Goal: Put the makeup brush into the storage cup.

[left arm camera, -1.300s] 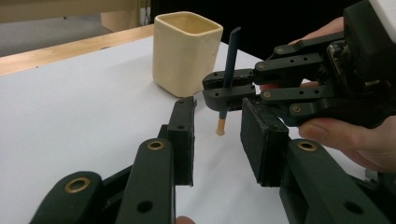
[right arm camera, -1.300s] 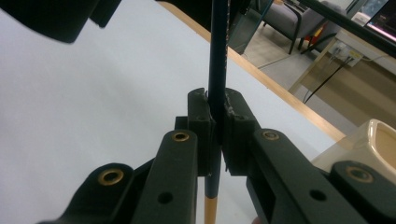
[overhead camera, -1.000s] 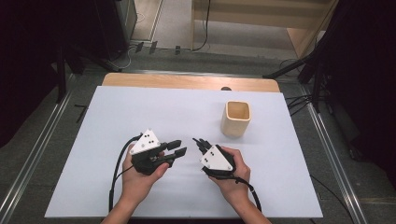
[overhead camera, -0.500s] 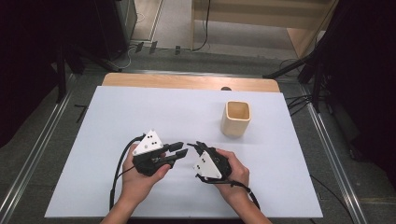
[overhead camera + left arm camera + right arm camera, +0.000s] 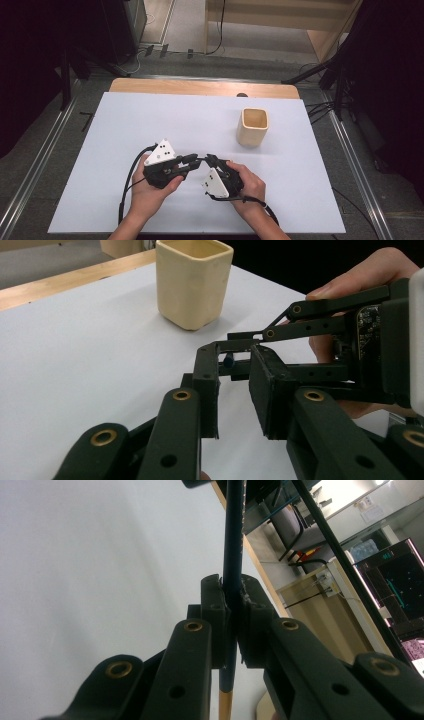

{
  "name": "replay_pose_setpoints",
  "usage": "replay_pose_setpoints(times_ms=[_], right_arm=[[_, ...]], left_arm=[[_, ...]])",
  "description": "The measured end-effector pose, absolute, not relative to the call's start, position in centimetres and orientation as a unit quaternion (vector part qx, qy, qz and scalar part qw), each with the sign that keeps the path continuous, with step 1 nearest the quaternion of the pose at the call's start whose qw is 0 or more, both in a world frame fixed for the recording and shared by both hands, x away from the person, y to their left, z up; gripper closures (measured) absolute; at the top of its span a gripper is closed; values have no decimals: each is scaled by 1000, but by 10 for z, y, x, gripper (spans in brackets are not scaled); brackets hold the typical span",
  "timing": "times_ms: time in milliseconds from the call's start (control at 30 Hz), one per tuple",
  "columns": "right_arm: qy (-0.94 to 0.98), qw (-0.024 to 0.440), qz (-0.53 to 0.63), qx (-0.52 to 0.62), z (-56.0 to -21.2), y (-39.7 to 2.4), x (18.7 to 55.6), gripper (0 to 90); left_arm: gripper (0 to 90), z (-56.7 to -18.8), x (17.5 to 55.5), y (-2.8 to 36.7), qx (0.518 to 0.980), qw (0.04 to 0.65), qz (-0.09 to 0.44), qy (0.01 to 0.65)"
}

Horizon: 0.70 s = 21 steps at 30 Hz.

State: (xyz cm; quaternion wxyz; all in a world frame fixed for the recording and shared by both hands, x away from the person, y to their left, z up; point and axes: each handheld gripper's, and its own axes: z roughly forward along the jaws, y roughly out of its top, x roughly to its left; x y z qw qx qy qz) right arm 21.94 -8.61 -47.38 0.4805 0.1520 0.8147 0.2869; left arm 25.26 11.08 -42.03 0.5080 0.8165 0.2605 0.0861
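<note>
Right gripper [image 5: 209, 160] is clamped on a dark blue pencil [image 5: 232, 555], held low over the white table [image 5: 125, 120] near the beige cup [image 5: 253, 127]. Left gripper [image 5: 192, 160] has just been closing around the pencil's far end, pads not yet touching. Handover appears imminent.

pencil [image 5: 232, 555] | dark blue, slim, tan lower end | clamped between right tool's jaws | above table
</note>
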Motion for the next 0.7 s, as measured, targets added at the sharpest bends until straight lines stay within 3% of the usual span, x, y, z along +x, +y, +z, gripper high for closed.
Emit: replay_pose_setpoints(times_ms=[700], right_arm=[[808,516,262,111,-476,-79,215,849]], left_arm=[[846,-424,256,107,822,496,68,272]])
